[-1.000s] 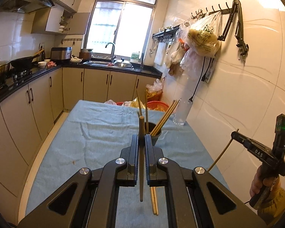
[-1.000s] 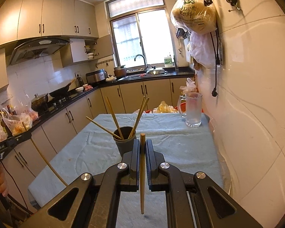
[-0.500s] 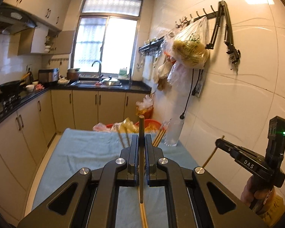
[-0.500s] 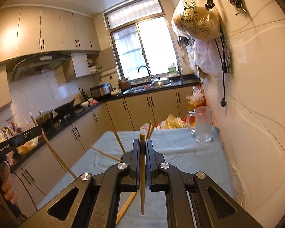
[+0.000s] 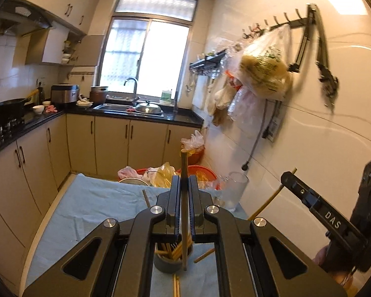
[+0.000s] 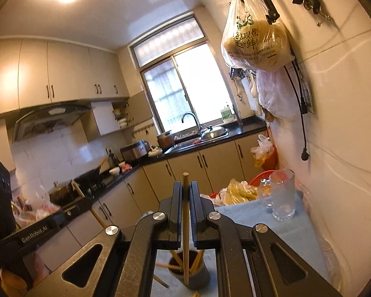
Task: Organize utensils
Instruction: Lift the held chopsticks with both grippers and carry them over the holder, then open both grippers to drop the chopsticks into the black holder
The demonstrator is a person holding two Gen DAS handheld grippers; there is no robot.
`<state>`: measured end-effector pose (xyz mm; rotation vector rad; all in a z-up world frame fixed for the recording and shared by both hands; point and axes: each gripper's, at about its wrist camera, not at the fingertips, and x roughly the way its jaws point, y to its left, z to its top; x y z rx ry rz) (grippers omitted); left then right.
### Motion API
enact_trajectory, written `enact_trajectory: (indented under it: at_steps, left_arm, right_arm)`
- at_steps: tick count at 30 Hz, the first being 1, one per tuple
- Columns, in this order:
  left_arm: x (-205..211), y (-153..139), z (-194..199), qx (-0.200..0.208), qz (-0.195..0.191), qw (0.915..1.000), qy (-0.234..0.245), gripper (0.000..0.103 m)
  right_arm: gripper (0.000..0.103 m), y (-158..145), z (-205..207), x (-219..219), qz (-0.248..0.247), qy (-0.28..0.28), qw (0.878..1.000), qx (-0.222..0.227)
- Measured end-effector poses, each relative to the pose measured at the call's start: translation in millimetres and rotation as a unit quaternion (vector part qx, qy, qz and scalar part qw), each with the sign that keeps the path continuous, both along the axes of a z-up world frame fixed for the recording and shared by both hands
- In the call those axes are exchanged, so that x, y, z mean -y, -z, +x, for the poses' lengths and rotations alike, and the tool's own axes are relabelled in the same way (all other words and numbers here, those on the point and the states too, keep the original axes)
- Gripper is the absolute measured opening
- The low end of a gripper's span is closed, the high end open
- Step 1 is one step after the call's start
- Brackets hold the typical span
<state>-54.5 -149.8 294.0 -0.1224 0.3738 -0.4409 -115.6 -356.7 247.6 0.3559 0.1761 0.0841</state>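
- Beige kitchen cabinets (image 5: 111, 143) run under a bright window (image 5: 146, 59), with a sink (image 5: 126, 107) on the black counter; nearer you, a table draped in a blue cloth (image 5: 91, 203) stands against the white tiled wall.
- Your left gripper (image 5: 182, 185) has its fingers pinched narrow on a single wooden chopstick (image 5: 183, 212), held upright, its top end poking above the fingertips and its lower end hanging in front of the dark utensil cup (image 5: 168, 263).
- That cup stands on the cloth below the left gripper, already bristling with other chopsticks that lean at angles; a loose pair (image 5: 176, 285) lies flat on the cloth just in front of it.
- Your right gripper (image 6: 184, 190) is likewise clamped tight on its own chopstick (image 6: 185, 225), upright between the pads, with the same cup (image 6: 200, 274) visible low in the right wrist view, under the fingers.
- Seen from the left wrist camera, the right gripper (image 5: 288, 177) reaches in from the right edge, its chopstick slanting down from the tip, your hand (image 5: 334, 264) wrapped round the handle.
- A clear glass mug (image 6: 283, 196) sits near the table's far corner by the wall, well apart from the cup.
- Plastic bags (image 6: 254, 42) hang from wall hooks above the table; red basins (image 5: 200, 173) with more bags sit beyond the table's far end.
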Motion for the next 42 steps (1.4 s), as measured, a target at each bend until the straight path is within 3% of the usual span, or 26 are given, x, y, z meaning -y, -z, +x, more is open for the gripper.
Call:
enact_trajectory:
  at_steps: [14,29,42]
  left_arm:
    - [22,50,55,-0.019,0.039,0.9986,-0.03,0.005]
    - [31,87,58,-0.04,0.097,0.9941,-0.027,0.006]
    - [27,93,57,-0.049,0.104,0.9926,-0.039,0.006]
  right_arm:
    - [0.006,46,61,-3,-0.001,0.006,0.999,-0.044]
    - [0.007,88,80,-19,-0.015,-0.026,0.995,-0.098]
    - [0.007,97,85,-21,-0.016,-0.021,0.993,-0.114]
